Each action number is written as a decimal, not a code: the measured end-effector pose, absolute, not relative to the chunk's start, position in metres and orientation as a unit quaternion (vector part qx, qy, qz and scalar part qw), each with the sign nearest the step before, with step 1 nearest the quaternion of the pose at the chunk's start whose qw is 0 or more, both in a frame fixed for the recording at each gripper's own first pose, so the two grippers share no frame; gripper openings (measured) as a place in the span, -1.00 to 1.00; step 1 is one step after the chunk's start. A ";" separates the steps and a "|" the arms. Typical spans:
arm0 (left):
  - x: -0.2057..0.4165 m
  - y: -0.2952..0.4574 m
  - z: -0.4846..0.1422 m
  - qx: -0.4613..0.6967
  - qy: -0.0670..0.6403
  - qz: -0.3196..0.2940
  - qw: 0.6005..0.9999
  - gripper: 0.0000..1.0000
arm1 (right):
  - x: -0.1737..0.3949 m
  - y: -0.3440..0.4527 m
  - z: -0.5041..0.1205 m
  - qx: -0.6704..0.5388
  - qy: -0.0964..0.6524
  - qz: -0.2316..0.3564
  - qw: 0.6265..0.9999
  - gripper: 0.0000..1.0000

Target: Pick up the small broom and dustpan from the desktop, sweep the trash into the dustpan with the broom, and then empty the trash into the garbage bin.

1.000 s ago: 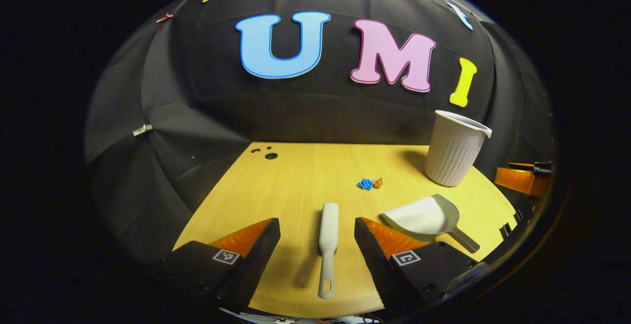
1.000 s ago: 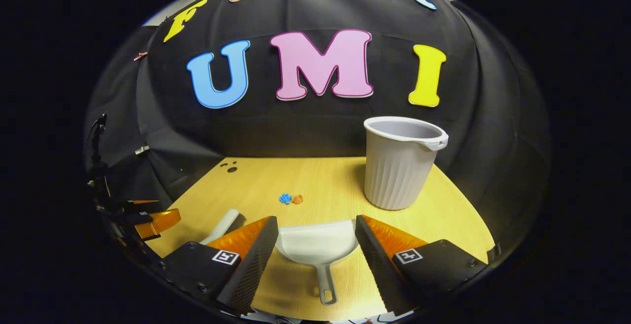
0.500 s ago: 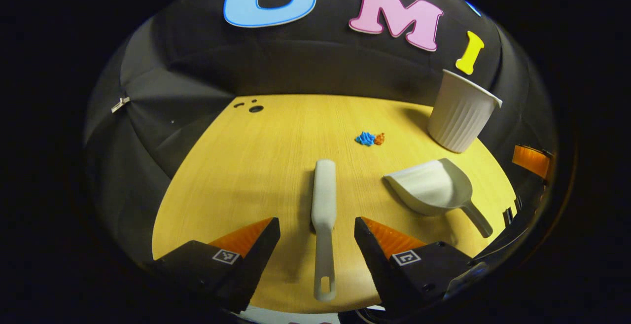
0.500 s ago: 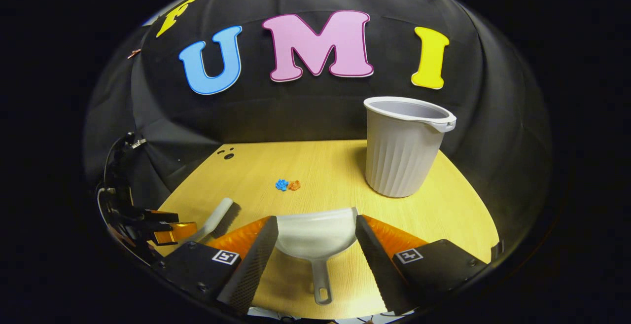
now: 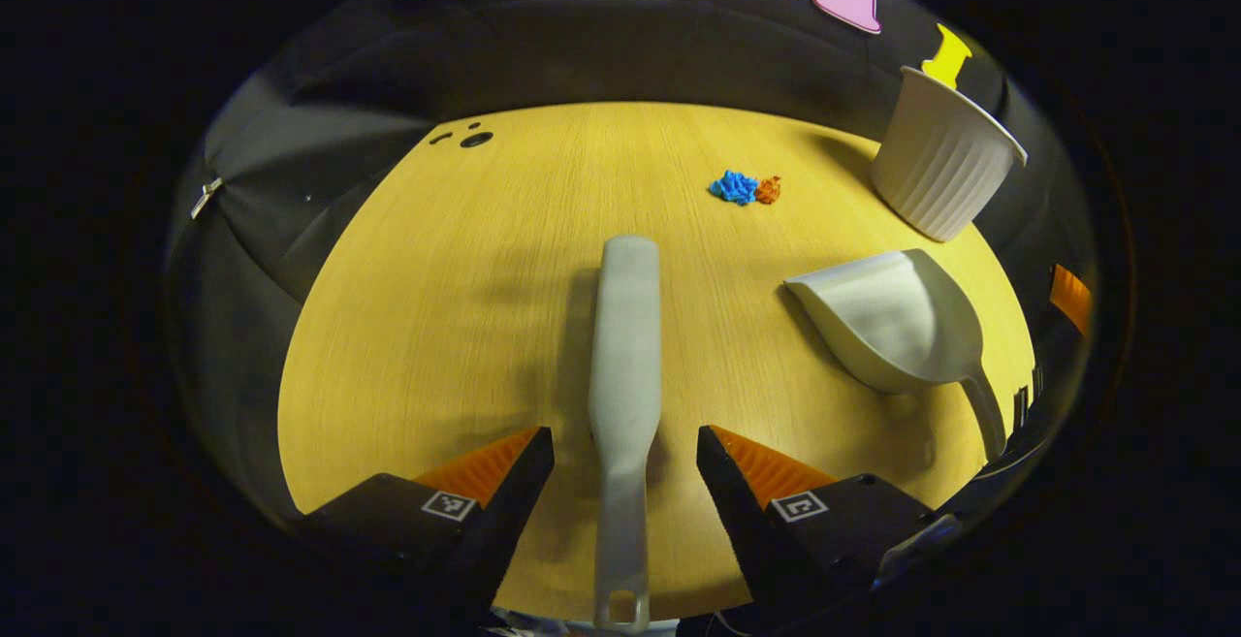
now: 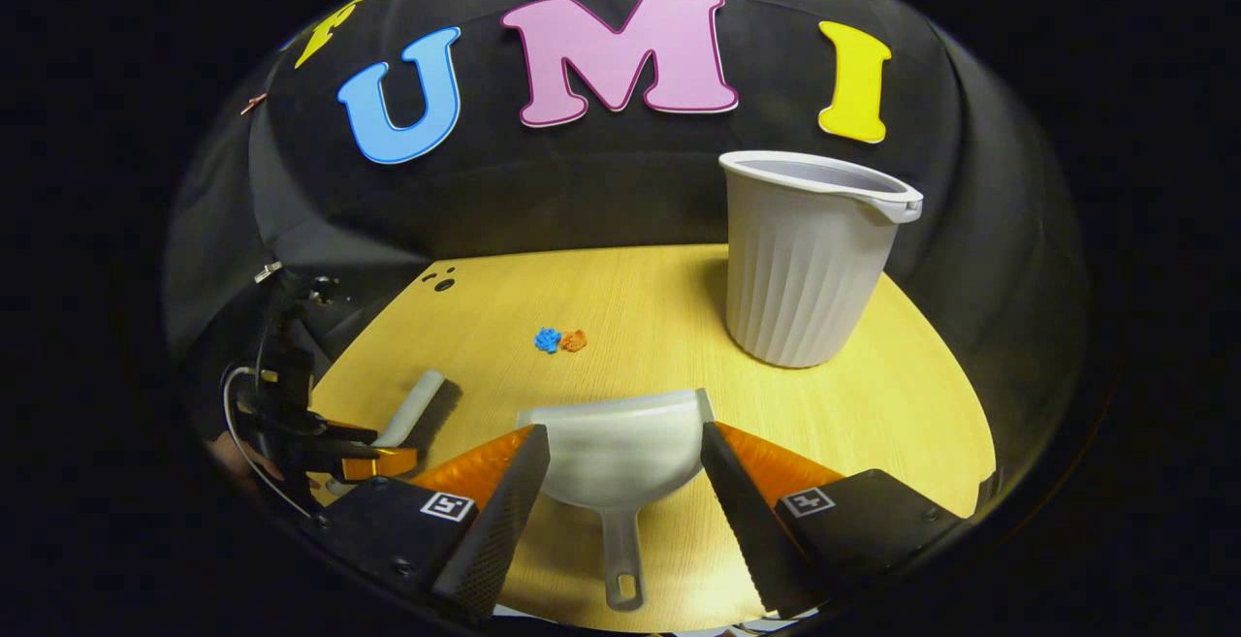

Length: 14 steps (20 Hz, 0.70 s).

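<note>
The left hand-held gripper point(image 5: 624, 458) is spread wide, and the broom point(image 5: 623, 366) lies flat on the desk point(image 5: 436, 307) between its fingers, not touched. The right hand-held gripper point(image 6: 624, 458) is spread wide too, with the dustpan point(image 6: 620, 453) lying between its fingers. Farther off sit blue and orange trash bits point(image 6: 559, 339). The bin point(image 6: 810, 259) stands upright near the wall.

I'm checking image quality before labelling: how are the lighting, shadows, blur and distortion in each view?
Left gripper view: strong fisheye bend curves the table; sharp, no blur; the broom casts a soft shadow to its left; the scene darkens toward its edges. Right gripper view: equally sharp and bowed; the bin is evenly lit, without glare; the dustpan looks bright.
</note>
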<state>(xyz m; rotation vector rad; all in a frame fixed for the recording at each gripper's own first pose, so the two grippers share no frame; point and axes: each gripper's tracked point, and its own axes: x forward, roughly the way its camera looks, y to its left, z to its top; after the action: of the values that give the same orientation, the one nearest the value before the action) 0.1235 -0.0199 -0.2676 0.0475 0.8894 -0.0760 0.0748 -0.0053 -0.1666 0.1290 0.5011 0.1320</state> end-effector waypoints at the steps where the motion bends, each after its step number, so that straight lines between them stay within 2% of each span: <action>1: 0.125 -0.022 -0.273 0.022 0.441 -0.037 0.897 0.89 | 0.076 -0.004 -0.169 0.067 0.251 0.069 0.963 0.96; 5: 0.127 -0.022 -0.289 0.014 0.473 -0.041 0.880 0.83 | 0.071 0.001 -0.186 0.082 0.282 0.087 0.952 0.96; 10: 0.136 -0.021 -0.293 0.027 0.475 -0.039 0.879 0.54 | 0.063 -0.009 -0.195 0.098 0.295 0.079 0.947 0.98; 13: 0.134 -0.023 -0.295 0.045 0.472 -0.049 0.879 0.46 | 0.057 -0.012 -0.196 0.114 0.298 0.071 0.945 0.98; 14: 0.132 -0.025 -0.295 0.049 0.476 -0.051 0.877 0.31 | 0.054 -0.013 -0.197 0.113 0.299 0.070 0.945 0.98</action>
<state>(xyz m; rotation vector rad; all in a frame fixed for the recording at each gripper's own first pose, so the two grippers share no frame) 0.1323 -0.0246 -0.2949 0.1032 0.9932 -0.1074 0.0537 -0.0127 -0.1970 0.2311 0.6100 0.1417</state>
